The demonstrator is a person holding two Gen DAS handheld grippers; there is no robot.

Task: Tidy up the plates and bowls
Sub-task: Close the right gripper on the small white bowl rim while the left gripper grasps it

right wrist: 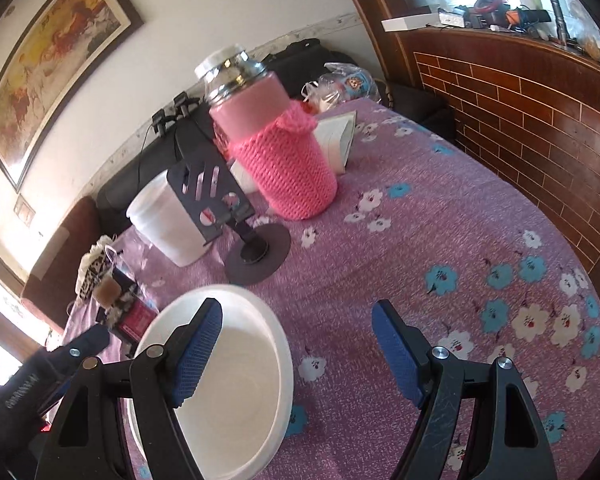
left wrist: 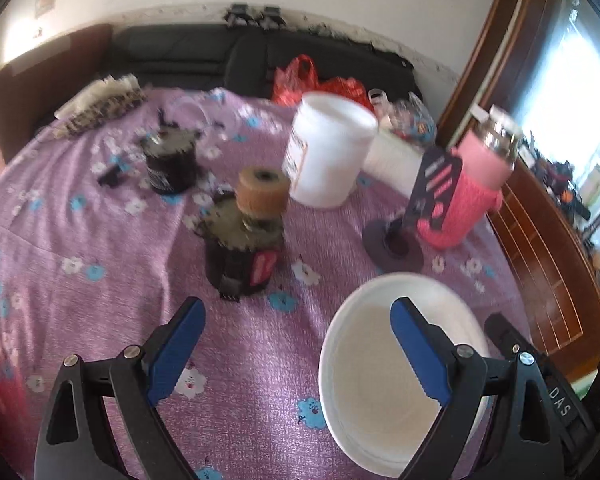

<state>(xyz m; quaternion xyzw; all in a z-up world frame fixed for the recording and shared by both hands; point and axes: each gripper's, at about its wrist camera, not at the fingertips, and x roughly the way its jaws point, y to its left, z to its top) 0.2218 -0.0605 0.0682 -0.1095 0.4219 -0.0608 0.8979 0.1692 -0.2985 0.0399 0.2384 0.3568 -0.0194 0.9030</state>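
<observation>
A white bowl point(left wrist: 372, 344) sits on the purple flowered tablecloth point(left wrist: 100, 220), at the lower right of the left wrist view. My left gripper point(left wrist: 298, 354) is open; its right finger hangs over the bowl's inside and its left finger over bare cloth. In the right wrist view the same bowl point(right wrist: 240, 380) lies at the lower left. My right gripper point(right wrist: 296, 354) is open too, with its left finger above the bowl and its right finger above the cloth point(right wrist: 440, 240). Neither gripper holds anything. The other gripper's dark body point(right wrist: 32, 376) shows at that view's left edge.
Behind the bowl stand a black phone stand point(left wrist: 416, 208), a bottle in a pink knitted sleeve point(left wrist: 464, 192), a white tub point(left wrist: 328, 148) and two dark jars point(left wrist: 244, 248). A wooden panel wall point(right wrist: 532, 120) borders the table on the right. Bags lie at the far edge.
</observation>
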